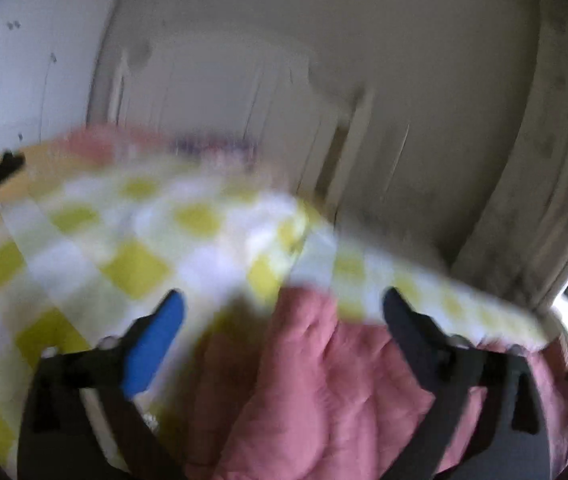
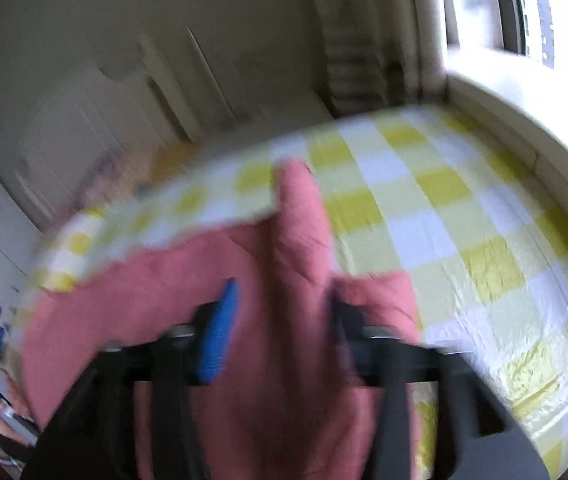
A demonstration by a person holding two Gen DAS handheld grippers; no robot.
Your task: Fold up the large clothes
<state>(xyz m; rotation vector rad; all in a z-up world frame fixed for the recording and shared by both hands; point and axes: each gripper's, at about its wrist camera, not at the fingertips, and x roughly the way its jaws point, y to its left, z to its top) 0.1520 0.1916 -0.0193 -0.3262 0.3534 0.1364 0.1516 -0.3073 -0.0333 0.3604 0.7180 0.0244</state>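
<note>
A pink quilted garment is spread on a bed covered with a yellow and white checked sheet. In the right wrist view, a narrow part of the garment, perhaps a sleeve, is seen running away from the camera across the sheet. In the left wrist view, the garment is seen in the lower middle of the picture, with the checked sheet beyond it and to the left.

The left gripper is held wide open above the garment; nothing is gripped between its blue finger and its black finger. The right gripper is likewise spread wide, with the pink cloth lying between the fingers but not pinched by them.

Both pictures are blurred. Pale walls and a cupboard are seen behind the bed, and a window beside it.
</note>
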